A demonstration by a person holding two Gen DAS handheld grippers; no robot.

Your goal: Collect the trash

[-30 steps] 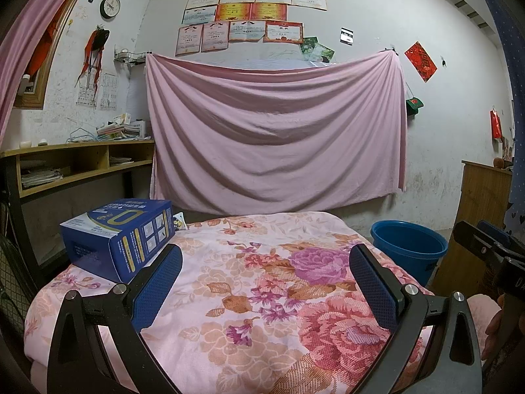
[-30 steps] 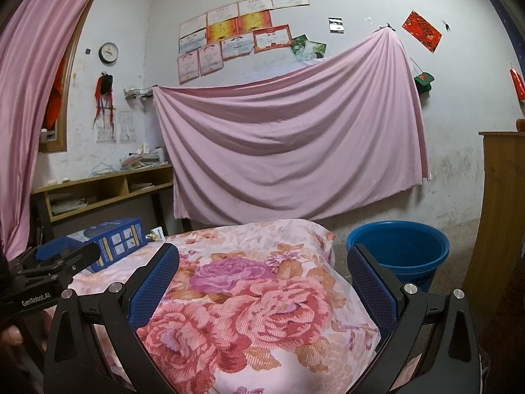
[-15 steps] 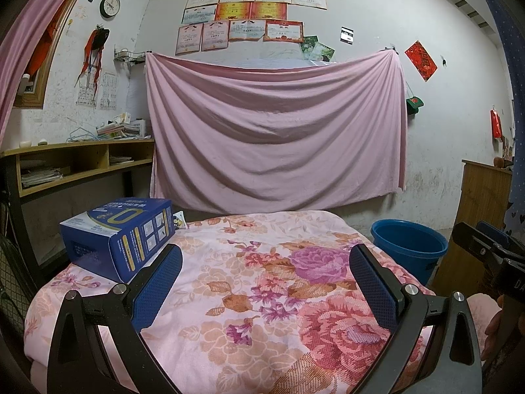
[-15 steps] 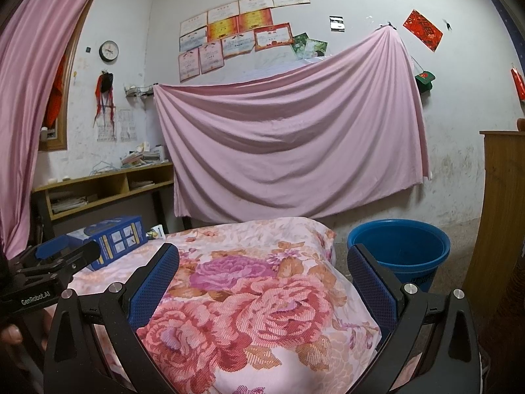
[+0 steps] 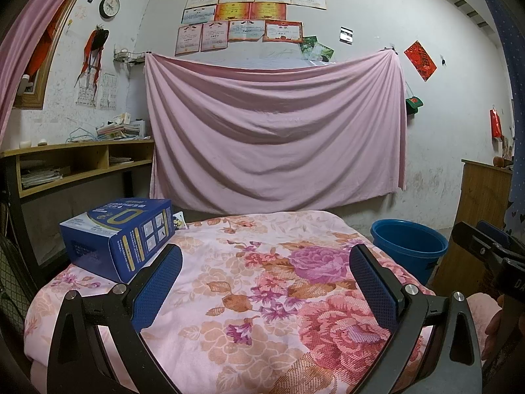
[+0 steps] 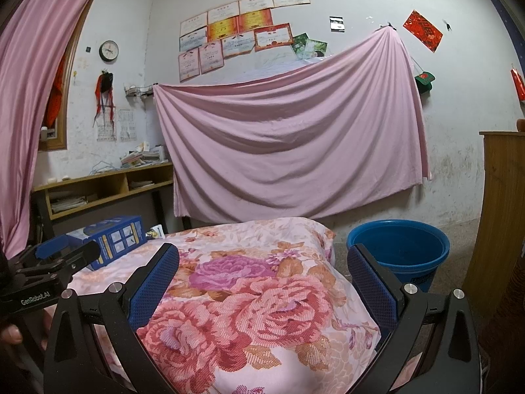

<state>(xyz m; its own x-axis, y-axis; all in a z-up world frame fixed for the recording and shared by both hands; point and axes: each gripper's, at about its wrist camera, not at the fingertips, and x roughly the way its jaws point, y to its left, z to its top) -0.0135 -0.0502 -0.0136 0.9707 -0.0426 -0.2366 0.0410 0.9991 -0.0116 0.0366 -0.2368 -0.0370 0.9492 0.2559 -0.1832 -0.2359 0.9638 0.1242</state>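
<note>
Both hand-held grippers, left [image 5: 264, 277] and right [image 6: 262, 275], hover released over the floral bedspread [image 5: 262, 282]. The blue box [image 5: 119, 236] sits left of frame, the blue bucket [image 6: 398, 251] at right. Approach the box squarely, spanning its narrower faces.

Blue bucket [image 5: 408, 244] interior, possibly empty, unseen

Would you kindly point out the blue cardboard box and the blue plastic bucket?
Blue cardboard box [image 5: 98, 246], left wrist view, on its front face.
Blue plastic bucket [image 6: 423, 271], right wrist view, on its outer wall.
</note>
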